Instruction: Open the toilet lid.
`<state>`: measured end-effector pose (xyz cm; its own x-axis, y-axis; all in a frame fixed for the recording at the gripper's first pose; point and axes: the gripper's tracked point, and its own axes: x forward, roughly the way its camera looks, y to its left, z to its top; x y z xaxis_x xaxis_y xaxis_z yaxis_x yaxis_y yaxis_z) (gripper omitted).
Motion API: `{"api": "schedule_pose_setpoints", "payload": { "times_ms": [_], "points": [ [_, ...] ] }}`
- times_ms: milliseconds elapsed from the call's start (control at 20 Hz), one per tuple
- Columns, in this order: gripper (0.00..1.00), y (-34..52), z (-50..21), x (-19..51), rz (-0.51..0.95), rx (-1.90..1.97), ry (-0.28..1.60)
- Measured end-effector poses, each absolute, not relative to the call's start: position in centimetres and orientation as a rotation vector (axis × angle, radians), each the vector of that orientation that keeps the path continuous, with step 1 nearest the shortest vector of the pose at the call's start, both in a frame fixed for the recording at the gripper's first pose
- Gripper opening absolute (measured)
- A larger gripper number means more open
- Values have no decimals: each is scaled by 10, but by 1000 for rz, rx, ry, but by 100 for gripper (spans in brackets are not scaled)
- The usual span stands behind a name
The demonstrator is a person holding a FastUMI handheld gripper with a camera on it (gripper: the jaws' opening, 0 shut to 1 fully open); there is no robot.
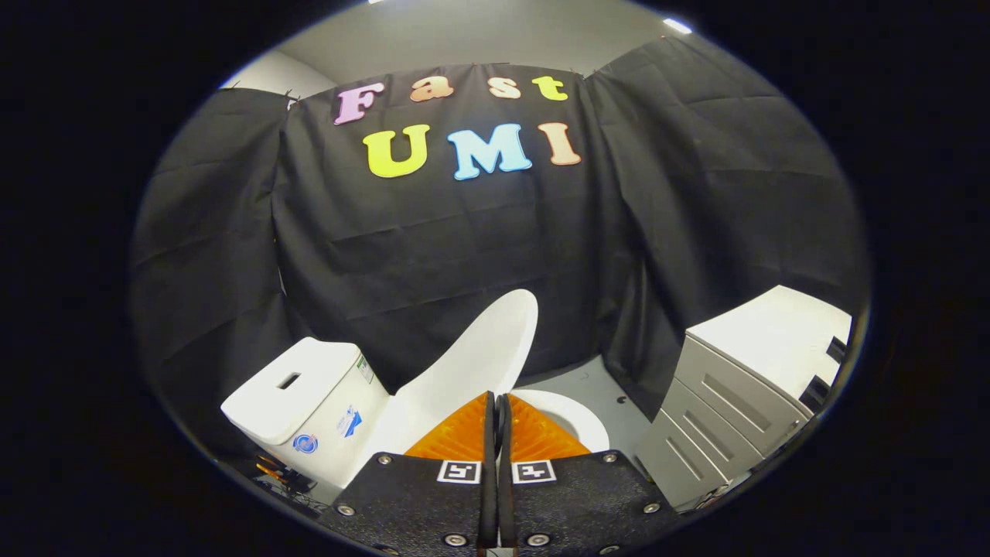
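The white toilet lid (479, 352) stands raised at a steep slant, leaning back toward the white tank (309, 387). Part of the white seat ring (576, 418) shows to the right of my fingers. My gripper (495, 396) is shut, its two fingers pressed side by side with only a thin dark slit and nothing seen between them. Its tips sit right at the lid's lower front edge, in front of the lid's underside. I cannot tell whether they touch the lid. The bowl is hidden behind the fingers.
A grey drawer cabinet (727, 394) with a white top stands close on the right. Grey floor (588, 379) runs between it and the toilet. Black cloth walls (433, 255) close the booth behind. Cables (282, 476) lie below the tank.
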<state>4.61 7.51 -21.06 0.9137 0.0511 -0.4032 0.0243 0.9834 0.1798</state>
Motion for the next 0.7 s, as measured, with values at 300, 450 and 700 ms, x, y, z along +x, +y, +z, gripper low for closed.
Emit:
{"api": "schedule_pose_setpoints", "payload": {
  "times_ms": [300,450,700],
  "points": [
    [1,105,-182,49,37,130,381],
    [0,124,-166,54,67,120,351],
    [0,148,-147,58,98,140,320]
  ]
}}
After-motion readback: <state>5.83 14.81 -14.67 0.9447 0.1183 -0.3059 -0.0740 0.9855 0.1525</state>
